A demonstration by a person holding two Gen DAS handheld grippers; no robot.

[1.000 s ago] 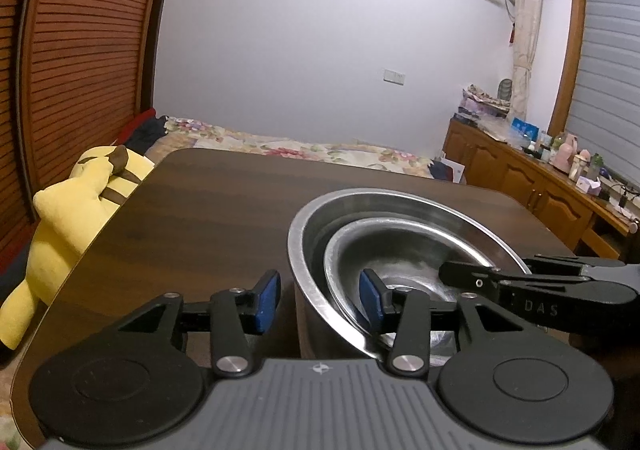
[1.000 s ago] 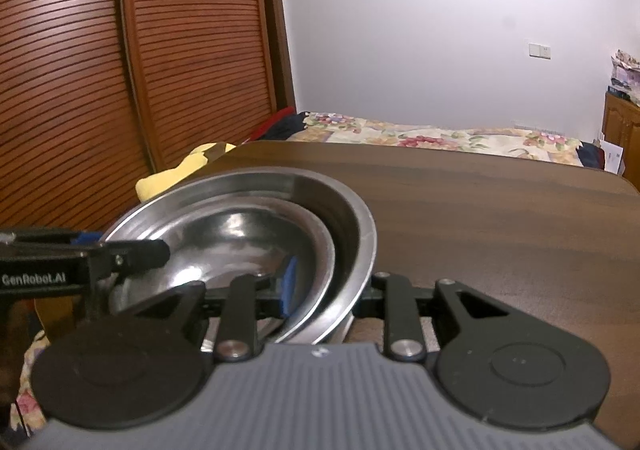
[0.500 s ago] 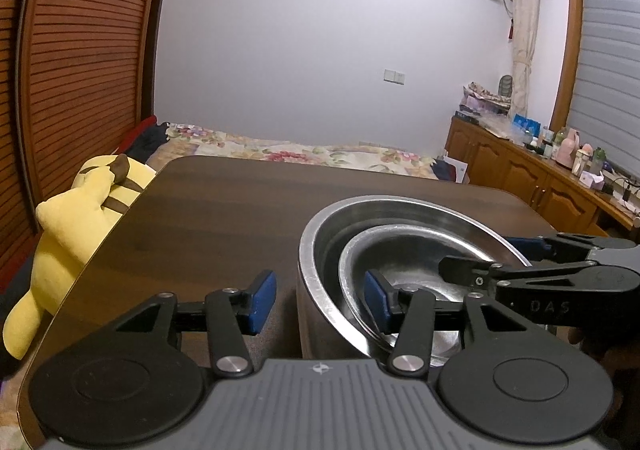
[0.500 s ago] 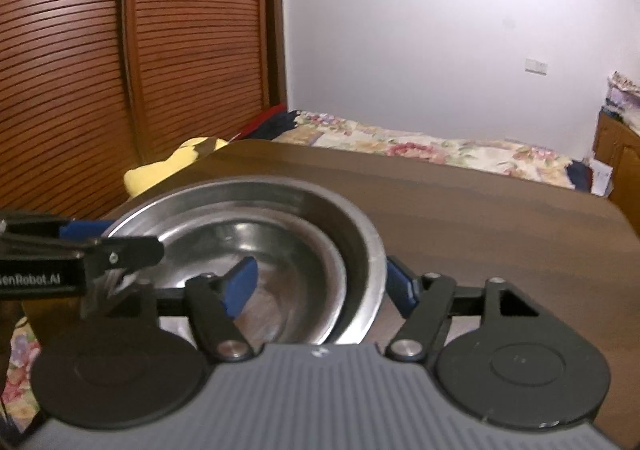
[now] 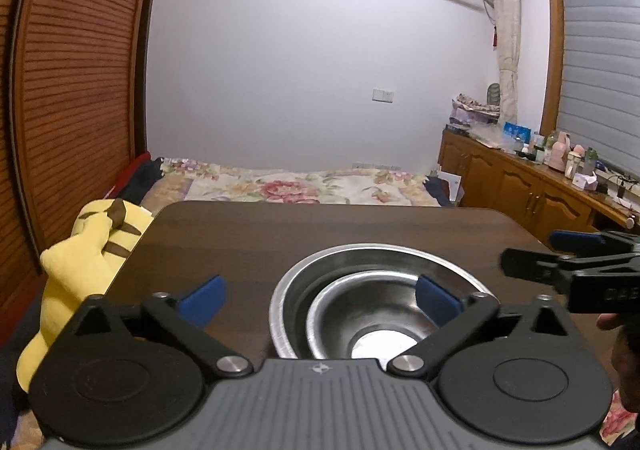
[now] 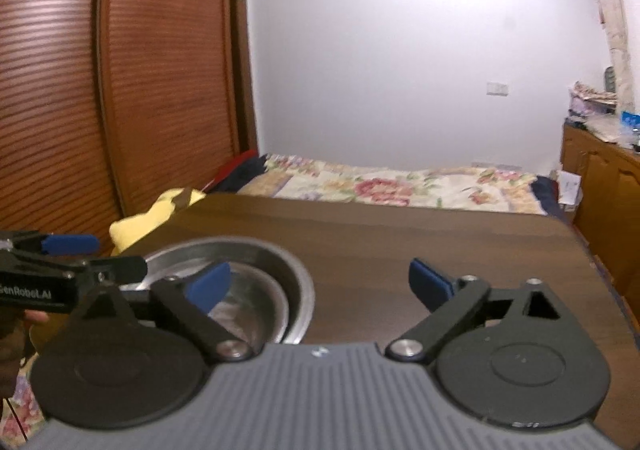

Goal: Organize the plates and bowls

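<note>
A large steel bowl [image 5: 360,260] stands on the dark wooden table [image 5: 320,226] with a smaller steel bowl [image 5: 372,314] nested in it. My left gripper [image 5: 318,298] hovers over the bowls' left rim. Its jaws are opening wide and the blue pads [image 5: 200,300] touch nothing. In the right wrist view the large bowl [image 6: 256,246] and the small bowl [image 6: 260,302] lie low on the left. My right gripper [image 6: 320,285] is above their right rim, its jaws opening too, the pads clear of the steel. Each gripper shows at the edge of the other's view.
A yellow plush toy [image 5: 80,262] lies off the table's left edge, beside louvred wooden doors. A bed with a floral cover [image 5: 300,185] is beyond the far edge. Wooden cabinets [image 5: 520,189] with clutter line the right wall. The table [image 6: 440,242] is bare right of the bowls.
Both grippers let go of the bowls' rims, spread their jaws wide and drew back and upward. The nested bowls stay on the table.
</note>
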